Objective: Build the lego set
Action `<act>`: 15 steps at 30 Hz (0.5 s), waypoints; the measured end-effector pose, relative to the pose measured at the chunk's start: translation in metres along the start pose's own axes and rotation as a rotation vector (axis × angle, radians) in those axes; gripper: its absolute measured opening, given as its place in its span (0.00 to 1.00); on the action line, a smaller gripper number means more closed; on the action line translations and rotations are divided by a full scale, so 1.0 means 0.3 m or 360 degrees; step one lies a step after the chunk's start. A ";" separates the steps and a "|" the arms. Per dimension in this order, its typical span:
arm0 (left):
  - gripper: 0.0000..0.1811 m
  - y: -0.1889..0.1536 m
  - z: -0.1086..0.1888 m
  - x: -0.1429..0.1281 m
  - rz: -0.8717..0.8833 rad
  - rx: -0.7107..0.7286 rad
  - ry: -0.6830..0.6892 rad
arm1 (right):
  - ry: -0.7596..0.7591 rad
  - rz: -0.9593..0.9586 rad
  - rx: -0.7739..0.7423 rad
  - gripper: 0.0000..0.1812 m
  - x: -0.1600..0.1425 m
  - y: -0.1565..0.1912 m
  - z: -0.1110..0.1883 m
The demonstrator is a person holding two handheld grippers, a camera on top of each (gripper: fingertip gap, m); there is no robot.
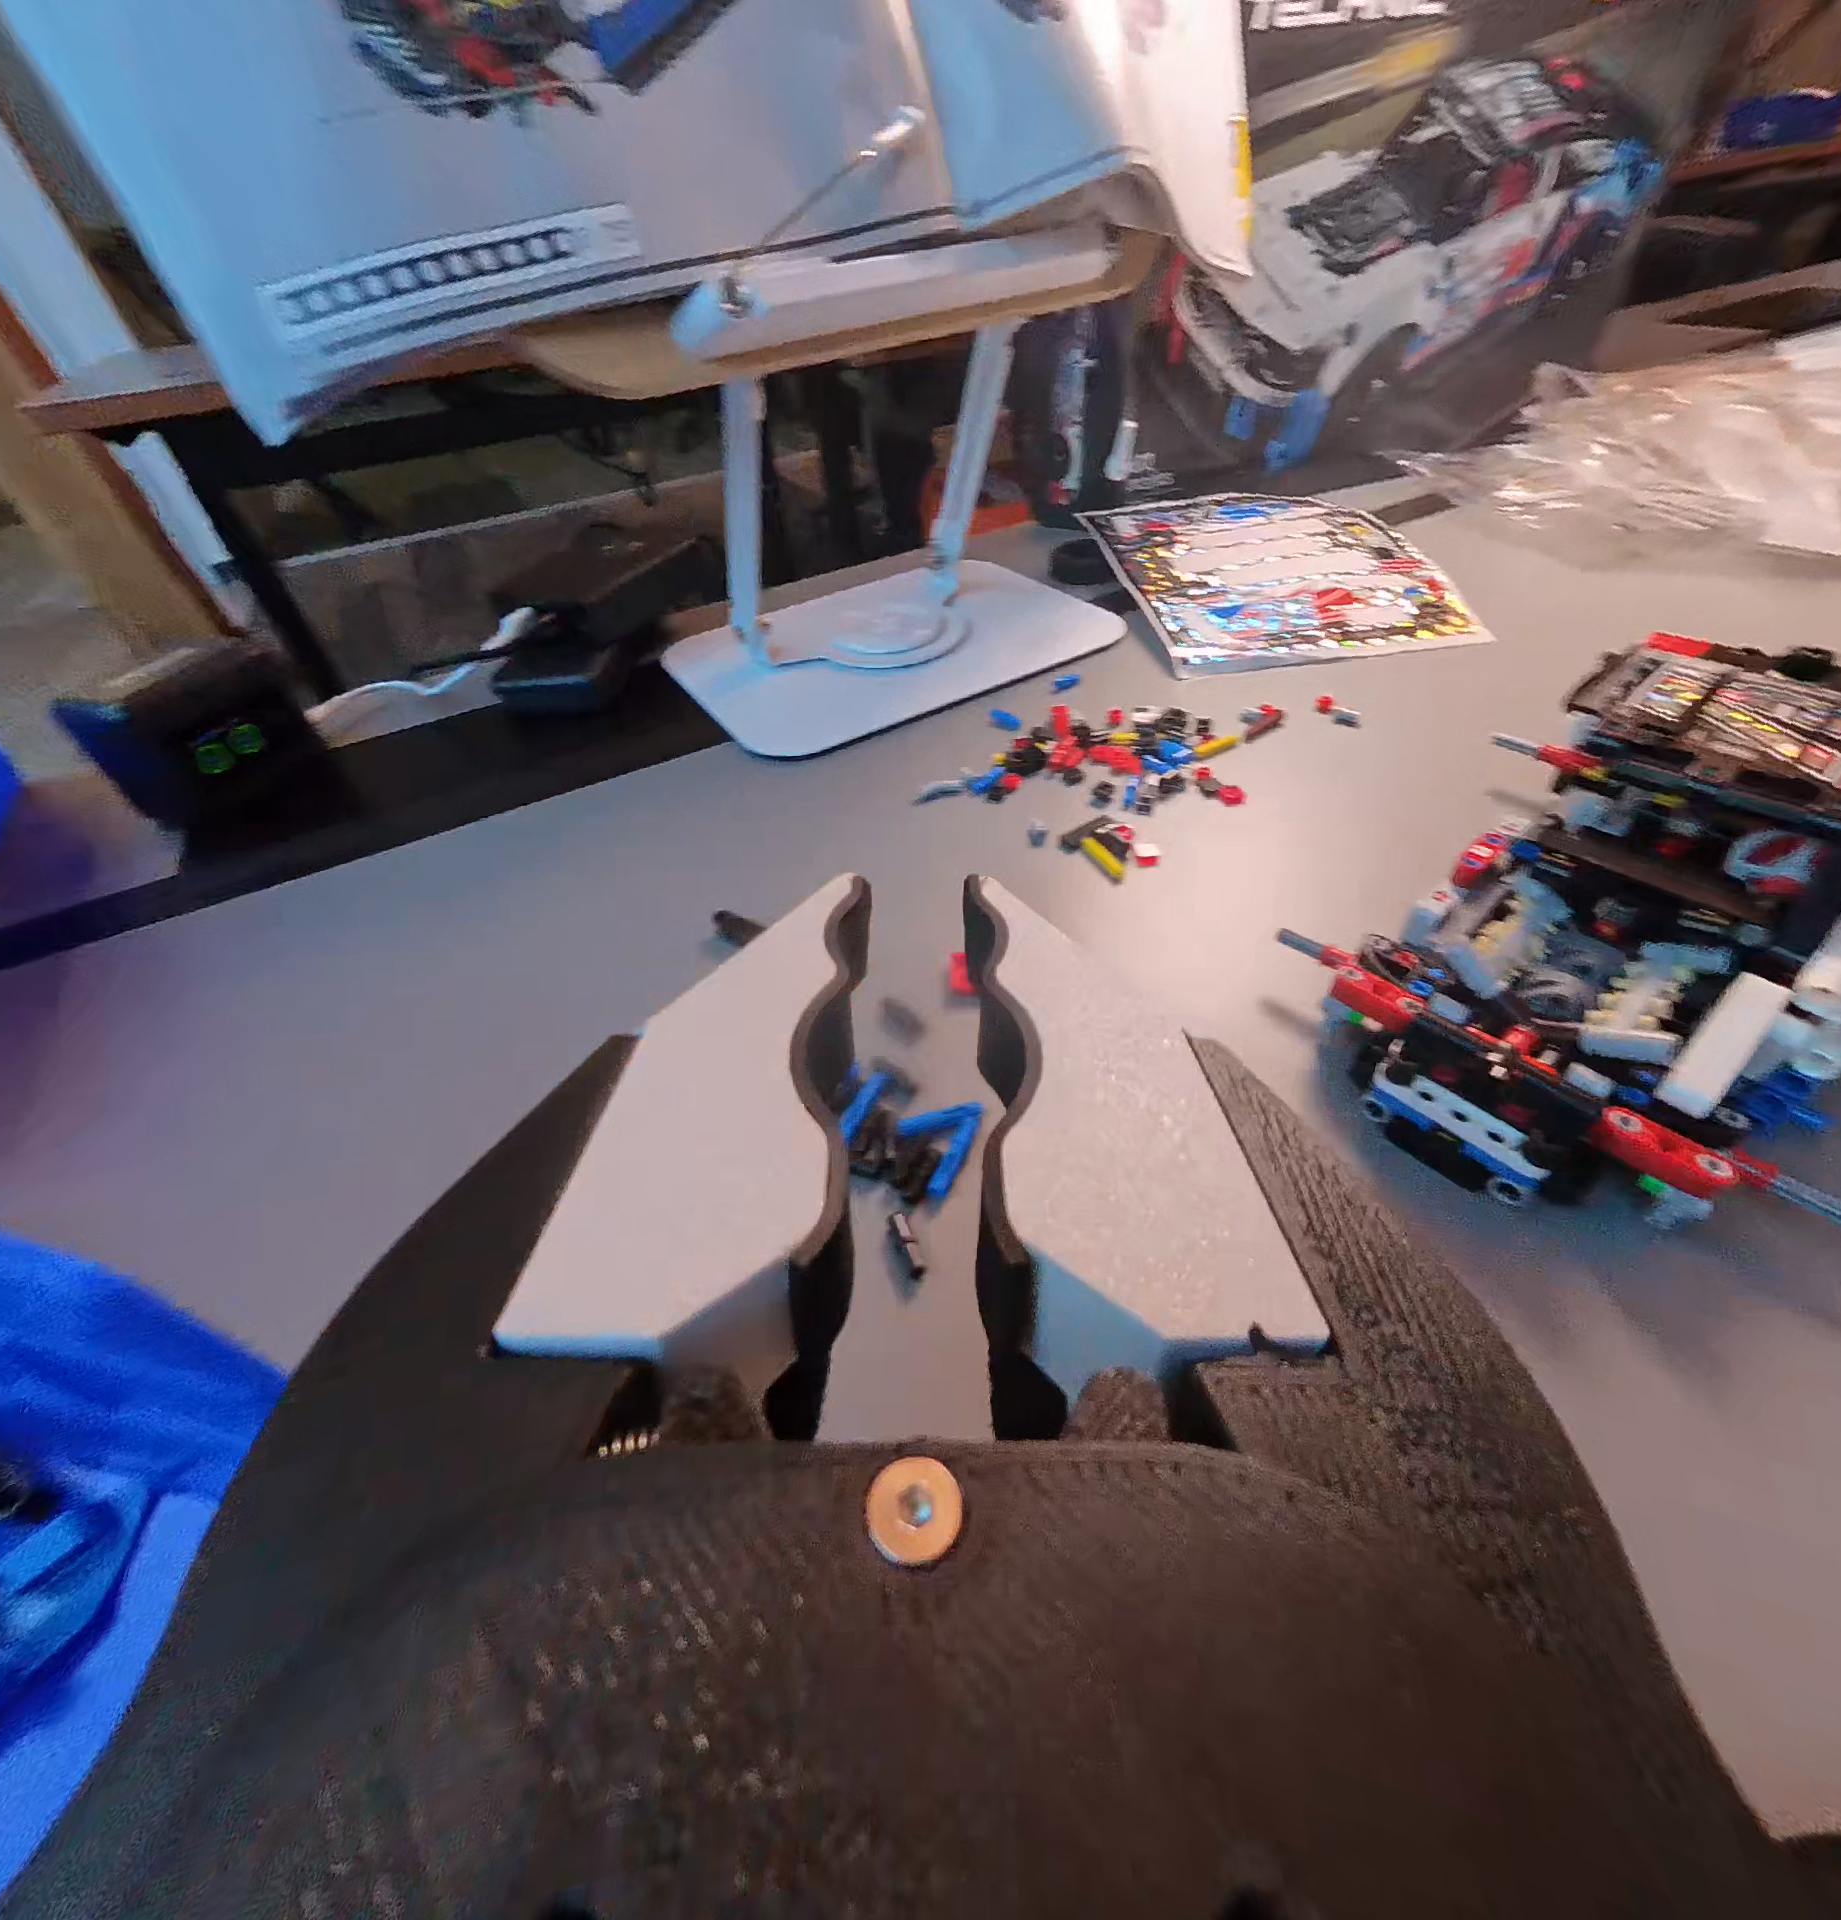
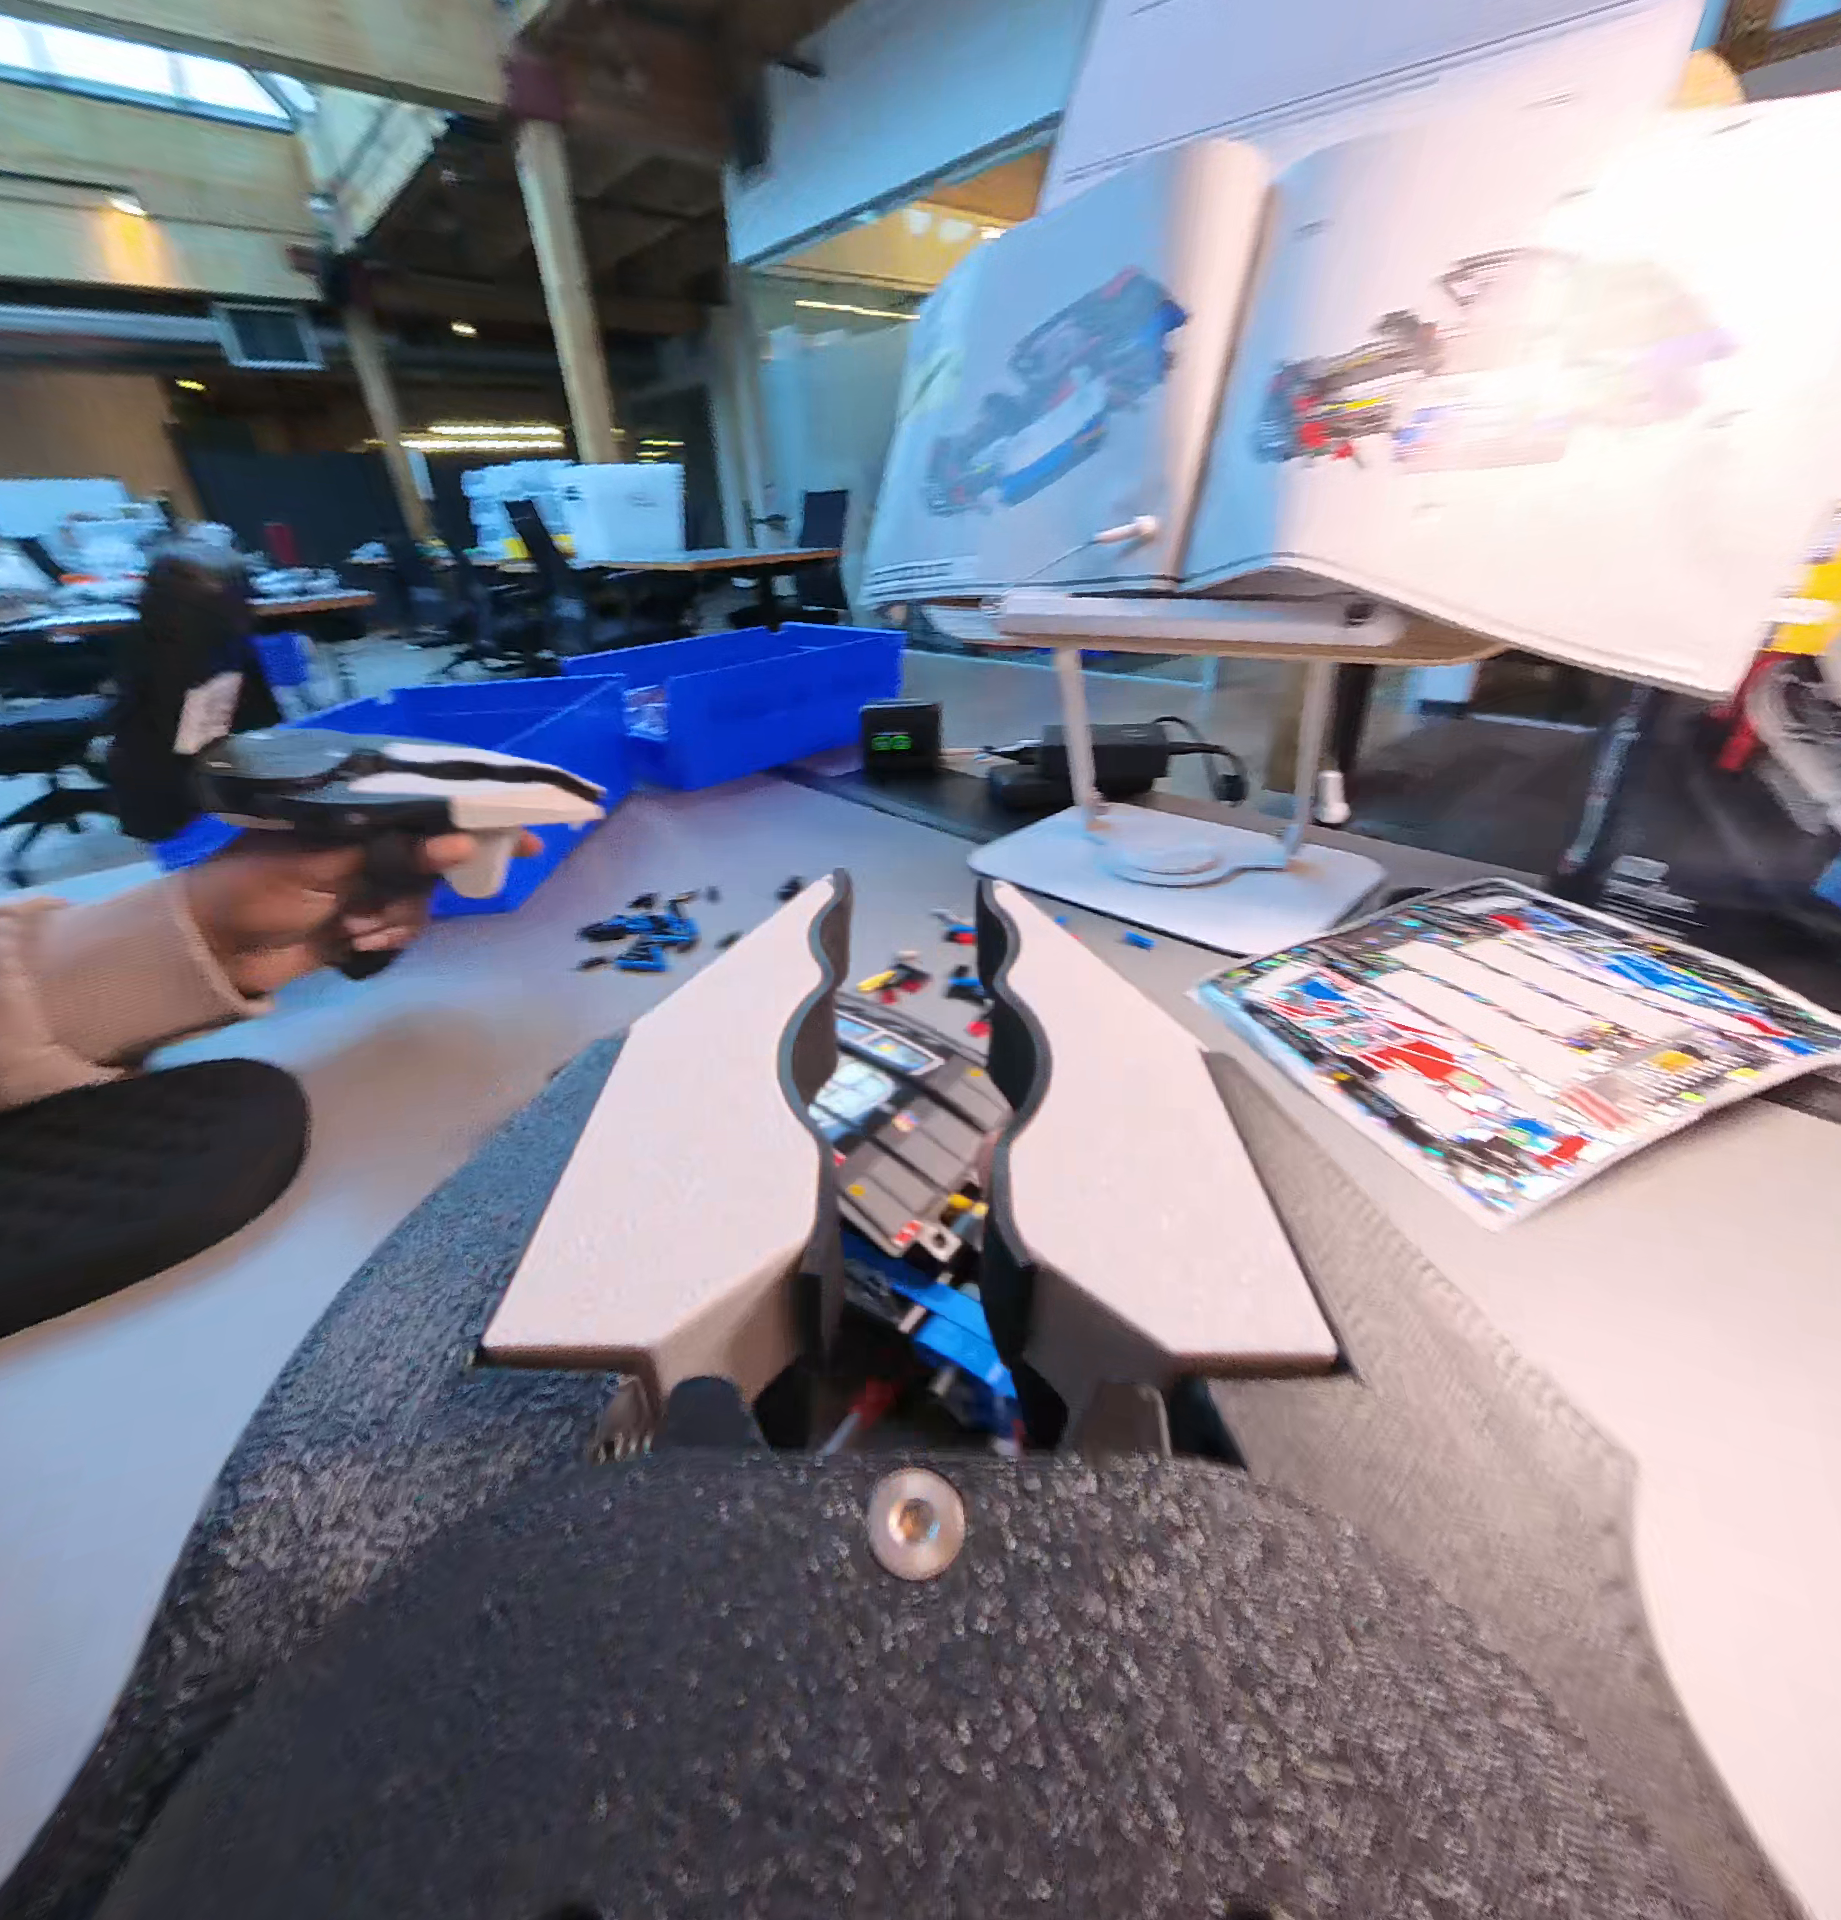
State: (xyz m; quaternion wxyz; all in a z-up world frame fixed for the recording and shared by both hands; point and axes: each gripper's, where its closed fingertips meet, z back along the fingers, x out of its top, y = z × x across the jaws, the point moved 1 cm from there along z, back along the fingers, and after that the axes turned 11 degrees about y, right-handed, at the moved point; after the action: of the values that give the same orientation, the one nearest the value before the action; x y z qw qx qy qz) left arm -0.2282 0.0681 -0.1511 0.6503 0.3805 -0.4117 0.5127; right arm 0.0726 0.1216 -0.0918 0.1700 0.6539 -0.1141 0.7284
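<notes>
Lego car (image 1: 1612, 935), partly built in white, red, blue and black, is sitting on the grey table (image 1: 480, 987) to the right of your left gripper (image 1: 916, 904), well apart from it. Your left gripper is hovering over a small cluster of blue and black pins (image 1: 911, 1132), which is showing through the gap between its fingers; the jaws are standing slightly apart and are gripping nothing. Farther ahead, a scattered pile of loose pieces (image 1: 1124, 753) is lying near the white base of the book stand (image 1: 895, 649), which is propping up the open instruction booklet (image 1: 428, 187). A shiny sticker sheet (image 1: 1280, 582) is lying flat just beyond the pile.

In the right wrist view, your right gripper (image 2: 914, 899) is hanging directly above the car (image 2: 911, 1132), whose dark stickered panels are filling the gap between the fingers. Those jaws are parted too, and you cannot tell whether they are touching the model. Your left hand (image 2: 303, 904) is holding the other gripper off to the left, in front of two blue bins (image 2: 708, 707).
</notes>
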 end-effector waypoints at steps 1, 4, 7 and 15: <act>0.09 0.050 0.013 0.002 0.0047 0.0074 -0.0008 | 0.0006 0.0008 -0.0101 0.04 -0.007 -0.035 0.010; 0.07 0.164 0.050 -0.001 0.0163 0.0210 -0.0025 | -0.0004 -0.0008 -0.0221 0.00 -0.017 -0.086 0.028; 0.05 0.226 0.075 -0.006 0.0197 0.0294 -0.0040 | -0.0027 -0.0089 -0.0276 0.00 -0.022 -0.117 0.033; 0.08 0.137 0.002 -0.052 0.0113 0.0217 0.0018 | -0.0044 -0.0148 -0.0364 0.02 -0.040 -0.176 0.046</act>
State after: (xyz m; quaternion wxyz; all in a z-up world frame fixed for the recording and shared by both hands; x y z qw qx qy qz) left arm -0.2706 0.0696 -0.1623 0.6066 0.4060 -0.3854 0.5645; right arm 0.1071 0.1633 -0.1050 0.2755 0.6449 -0.1681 0.6928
